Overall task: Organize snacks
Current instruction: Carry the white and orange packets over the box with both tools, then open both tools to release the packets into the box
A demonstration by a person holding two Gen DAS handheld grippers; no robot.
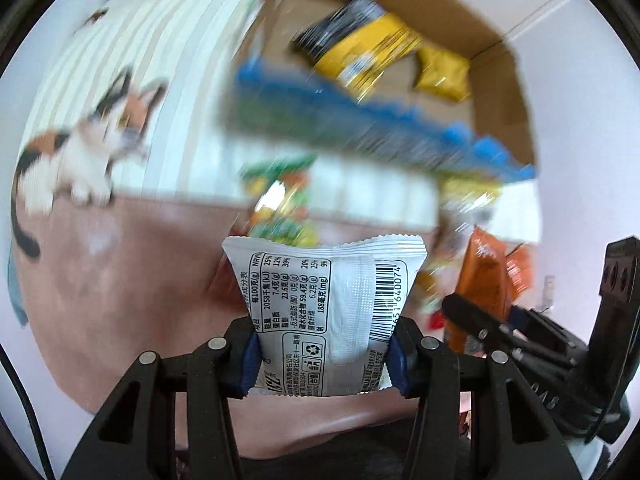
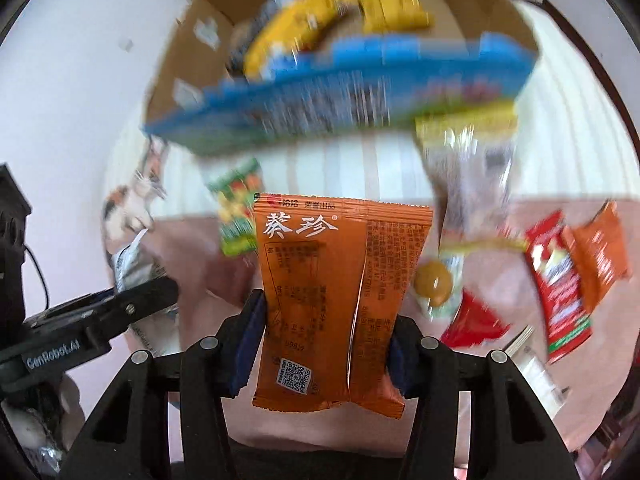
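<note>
The white snack packet [image 1: 324,304], squeezed in the left hand-held gripper [image 1: 323,354], has a nutrition table with "2058", "7.4", "23.6", "59.4", "6.2" and "188". Beside the table is a barcode ending "640074". Below the table is a recycling sign.

The orange snack packet [image 2: 340,300] in the right hand-held gripper [image 2: 320,350] says "蔡珍" in white. It has a small QR code near its bottom.

The black hand-held gripper to the left of it says "GenRobot.AI".

A cloth [image 1: 120,272] covers the lower left of the left wrist view. It is pinkish brown below and has pale stripes higher up. A cat picture [image 1: 84,148] with orange, black and white patches sits on it at the left. In the right wrist view, the cat picture [image 2: 136,200] shows small at the left.
</note>
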